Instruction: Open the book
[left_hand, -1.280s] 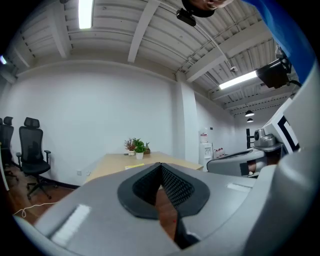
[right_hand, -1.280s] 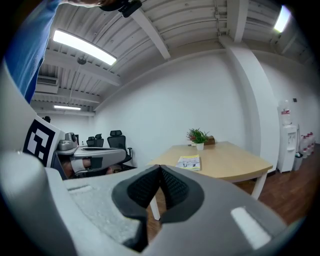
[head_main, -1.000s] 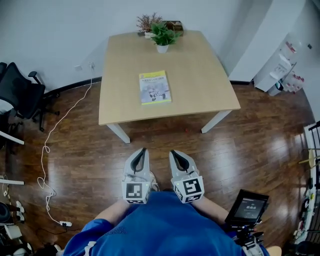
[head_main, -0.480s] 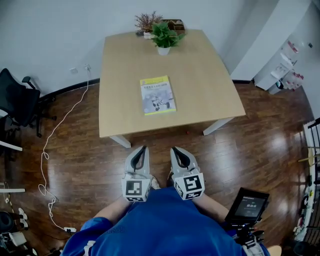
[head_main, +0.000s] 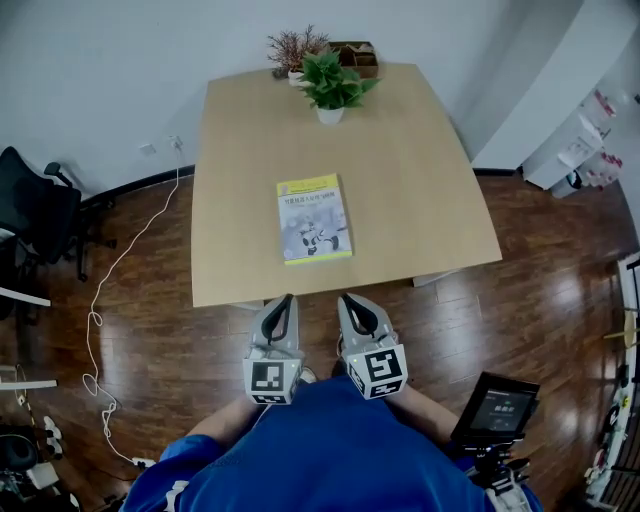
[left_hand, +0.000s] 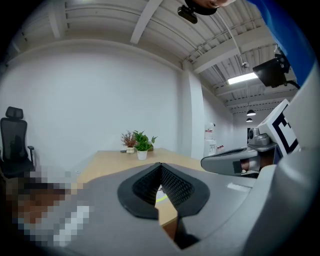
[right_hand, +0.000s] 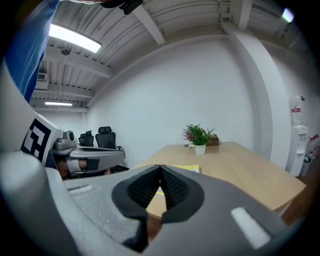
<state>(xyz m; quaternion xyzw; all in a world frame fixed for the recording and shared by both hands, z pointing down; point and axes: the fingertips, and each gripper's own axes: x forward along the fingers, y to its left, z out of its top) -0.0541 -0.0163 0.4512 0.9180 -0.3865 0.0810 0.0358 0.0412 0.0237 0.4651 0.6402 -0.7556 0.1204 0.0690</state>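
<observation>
Room: dark wood floor, white walls, and a light wooden table set against the far wall.
Book: the book lies flat and closed on the table, cover up with a yellow border. It sits left of centre, nearer the front edge than the far end. Nothing touches it.
Far end of table: a potted plant in a white pot, with a dried sprig just behind it.
Left gripper: the left gripper is held low in front of the person, its tips at the table's near edge and short of the book. Its jaws are closed together, pad against pad, with nothing between them.
Right gripper: the right gripper is just beside the left and parallel to it. Its jaws are likewise fully closed and empty.
Surroundings: a black office chair and a white cable on the floor at left, and a small screen at lower right.
</observation>
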